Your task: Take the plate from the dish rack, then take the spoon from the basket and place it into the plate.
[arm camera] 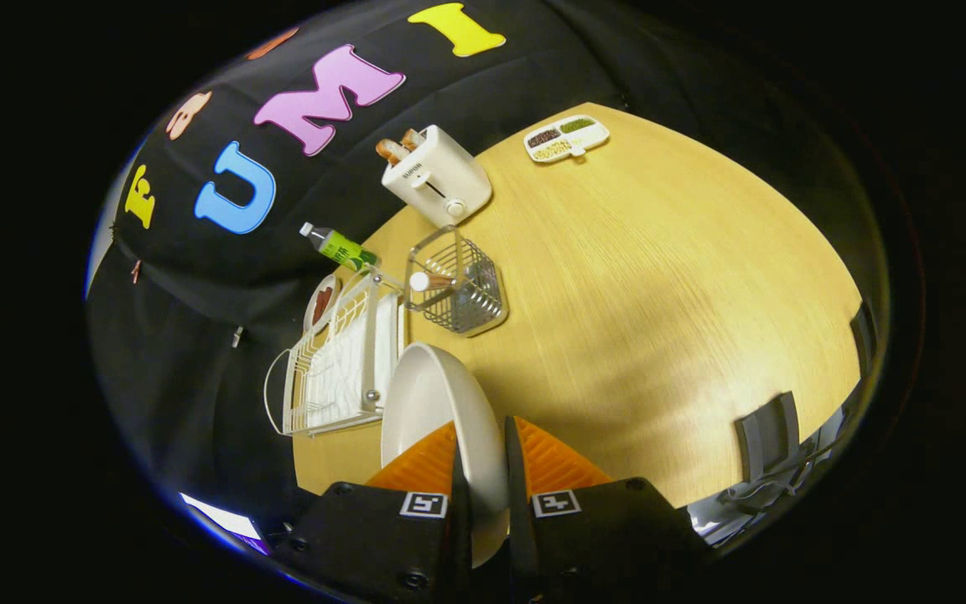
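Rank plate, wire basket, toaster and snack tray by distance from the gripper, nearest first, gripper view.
1. Plate: clamped between the fingers of the gripper, held on edge.
2. Wire basket: just beyond the plate, beside the dish rack, spoon handle sticking out.
3. Toaster: behind the basket, by the wall.
4. Snack tray: at the table's far edge, farthest.

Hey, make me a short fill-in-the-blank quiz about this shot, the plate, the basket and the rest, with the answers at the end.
1. The gripper has its fingers shut on the rim of the white ____.
2. The spoon stands in the wire ____.
3. The dish rack stands on the wooden table, beside the ____.
4. Slices of bread stick out of the white ____.

Missing words: plate; basket; basket; toaster.
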Tool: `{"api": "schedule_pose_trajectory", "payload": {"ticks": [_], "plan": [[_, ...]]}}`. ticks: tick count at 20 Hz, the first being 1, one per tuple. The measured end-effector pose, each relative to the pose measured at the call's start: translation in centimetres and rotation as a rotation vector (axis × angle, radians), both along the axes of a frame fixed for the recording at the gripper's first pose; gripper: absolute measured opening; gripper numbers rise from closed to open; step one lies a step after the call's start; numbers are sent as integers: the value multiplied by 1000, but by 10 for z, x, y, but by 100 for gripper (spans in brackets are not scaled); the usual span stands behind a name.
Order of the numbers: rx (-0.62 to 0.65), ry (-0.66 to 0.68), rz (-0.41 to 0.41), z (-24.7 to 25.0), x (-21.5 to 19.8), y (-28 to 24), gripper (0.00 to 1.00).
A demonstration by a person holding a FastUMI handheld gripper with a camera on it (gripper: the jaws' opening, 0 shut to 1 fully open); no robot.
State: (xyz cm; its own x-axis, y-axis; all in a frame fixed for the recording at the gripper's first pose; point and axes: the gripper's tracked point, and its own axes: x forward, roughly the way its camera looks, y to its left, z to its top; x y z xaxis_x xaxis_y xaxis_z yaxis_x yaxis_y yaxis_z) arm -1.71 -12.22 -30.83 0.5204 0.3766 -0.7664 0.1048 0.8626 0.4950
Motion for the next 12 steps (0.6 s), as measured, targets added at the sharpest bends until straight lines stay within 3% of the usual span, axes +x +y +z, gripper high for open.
{"api": "schedule_pose_trajectory", "payload": {"ticks": [7, 10, 11, 12], "plan": [[6, 19, 119, -52, 28, 4, 25], [-13, -2, 114, -52, 33, -7, 42], [-18, -35, 119, -47, 35, -8, 63], [-31, -83, 127, -40, 40, -11, 70]]}}
